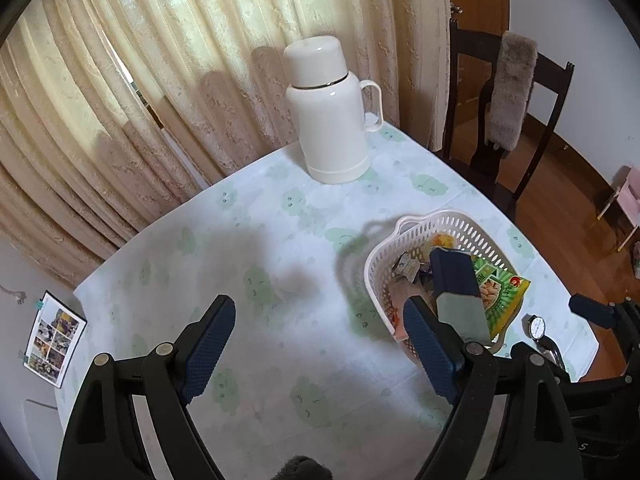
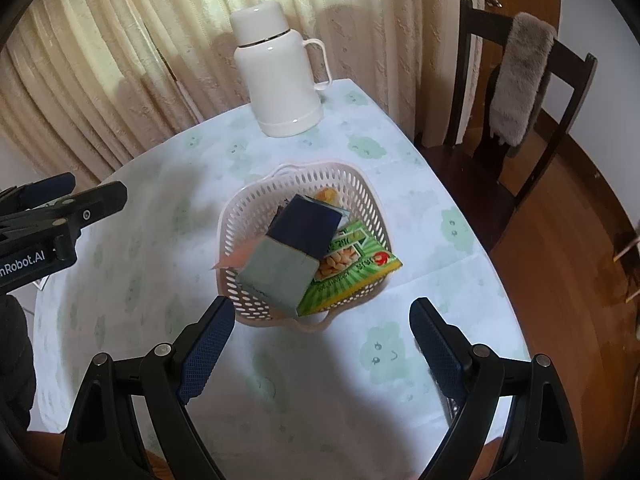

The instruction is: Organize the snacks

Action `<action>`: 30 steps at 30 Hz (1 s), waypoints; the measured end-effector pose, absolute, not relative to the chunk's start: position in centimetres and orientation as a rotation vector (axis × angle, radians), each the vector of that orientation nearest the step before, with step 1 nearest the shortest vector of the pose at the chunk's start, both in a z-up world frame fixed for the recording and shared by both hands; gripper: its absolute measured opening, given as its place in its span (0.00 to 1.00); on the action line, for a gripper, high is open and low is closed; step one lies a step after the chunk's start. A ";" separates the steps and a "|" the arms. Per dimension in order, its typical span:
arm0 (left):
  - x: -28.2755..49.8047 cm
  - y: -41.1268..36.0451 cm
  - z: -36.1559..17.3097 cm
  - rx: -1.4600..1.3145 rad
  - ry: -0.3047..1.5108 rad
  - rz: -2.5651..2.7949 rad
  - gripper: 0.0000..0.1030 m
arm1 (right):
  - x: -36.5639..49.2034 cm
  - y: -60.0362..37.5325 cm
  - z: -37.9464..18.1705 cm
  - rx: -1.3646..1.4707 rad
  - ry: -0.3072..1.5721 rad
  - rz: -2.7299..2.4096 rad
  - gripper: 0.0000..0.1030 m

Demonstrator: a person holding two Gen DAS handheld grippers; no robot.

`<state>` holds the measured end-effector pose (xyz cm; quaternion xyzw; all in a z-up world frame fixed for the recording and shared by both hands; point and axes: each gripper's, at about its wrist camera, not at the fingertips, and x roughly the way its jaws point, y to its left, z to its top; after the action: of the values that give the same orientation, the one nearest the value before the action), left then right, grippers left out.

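A pale perforated basket stands on the cloth-covered table and holds the snacks. In it lie a navy and grey box, a green peanut bag that hangs over the rim, and an orange packet. My right gripper is open just in front of the basket, with nothing between its fingers. In the left wrist view the basket sits to the right, with the box and the green bag in it. My left gripper is open over bare cloth, its right finger close to the basket's near rim.
A white thermos jug stands at the table's far edge in front of the curtains. A dark chair with a grey furry cloth is at the right. A wristwatch lies beside the basket. A photo booklet lies at the left.
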<state>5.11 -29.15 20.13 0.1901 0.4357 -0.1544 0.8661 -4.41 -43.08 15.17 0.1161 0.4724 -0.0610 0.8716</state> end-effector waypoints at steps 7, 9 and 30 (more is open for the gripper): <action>5.0 -29.1 20.1 0.401 0.901 -0.322 0.82 | -4.4 -42.5 15.9 0.127 0.909 -0.164 0.94; 4.9 -29.2 20.1 0.402 0.899 -0.327 0.82 | -4.4 -42.4 15.9 0.110 0.908 -0.164 0.95; 4.6 -29.4 19.2 0.438 0.921 -0.309 0.89 | -4.3 -42.0 15.2 0.107 0.945 -0.142 0.96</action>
<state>4.57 -29.37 19.22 0.2089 0.4392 -0.1474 0.8612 -4.27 -42.01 15.16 0.0516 0.4546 -0.0682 0.8866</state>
